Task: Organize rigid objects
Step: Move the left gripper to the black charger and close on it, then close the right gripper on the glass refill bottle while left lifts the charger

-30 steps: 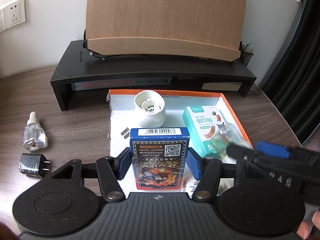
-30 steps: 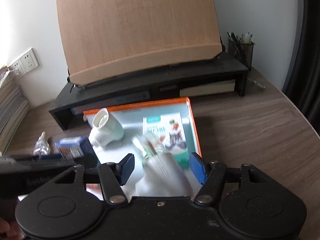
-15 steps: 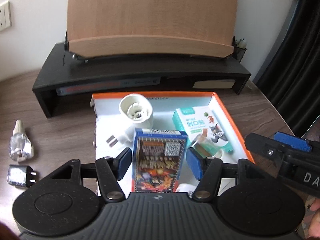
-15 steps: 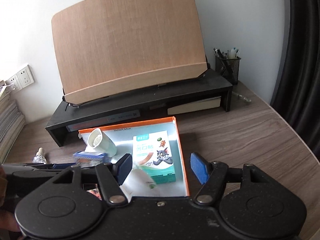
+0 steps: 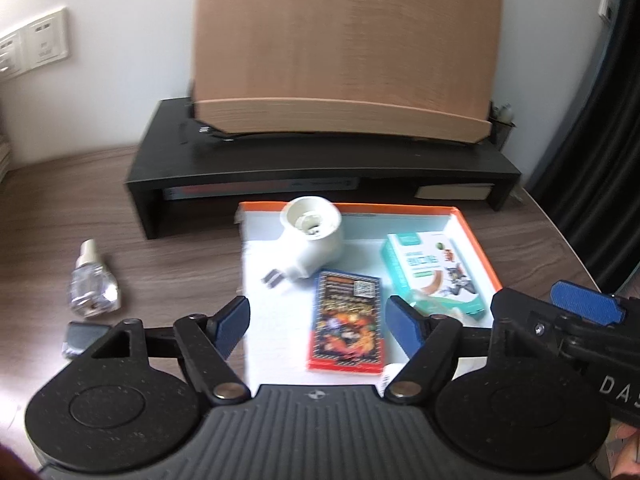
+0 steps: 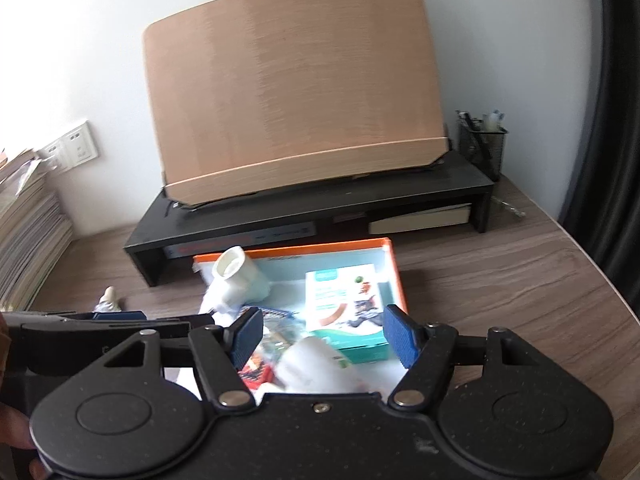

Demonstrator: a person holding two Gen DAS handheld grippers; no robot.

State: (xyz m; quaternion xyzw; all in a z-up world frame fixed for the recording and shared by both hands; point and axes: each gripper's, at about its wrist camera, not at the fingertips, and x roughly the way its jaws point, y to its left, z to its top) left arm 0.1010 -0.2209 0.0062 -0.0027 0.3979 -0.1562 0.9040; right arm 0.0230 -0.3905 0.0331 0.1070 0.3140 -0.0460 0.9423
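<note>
In the orange-rimmed tray point(image 5: 476, 236) on the wooden bench point(image 5: 168, 276): a card box point(image 5: 346, 326) lying flat, back up, blue at the top, red along the lower edge, busy printed picture and a small square code near the upper right corner. Beside it, toward the far left of the tray, a white plug-in socket point(image 5: 312, 236) on its side, round opening up, two metal prongs pointing left. At the right, a teal-and-white plaster box point(image 5: 434, 272) with a cartoon print, lying flat against the tray's right wall. Left gripper point(image 5: 318, 326) released, blue pads standing well clear on either side of the card box, jaws having just been opening, nothing pressed between them. Right gripper point(image 6: 322, 338) likewise released, jaws also just widening, a white bottle point(image 6: 316, 364) lying loose and blurred below the gap, next to the plaster box point(image 6: 344, 304). Left of the tray on the bare bench, a small clear bottle point(image 5: 92, 288) and, nearer, a dark charger block point(image 5: 82, 338). Behind the tray, a black shelf riser point(image 5: 320, 160) carrying a tilted wooden board point(image 5: 344, 48).
</note>
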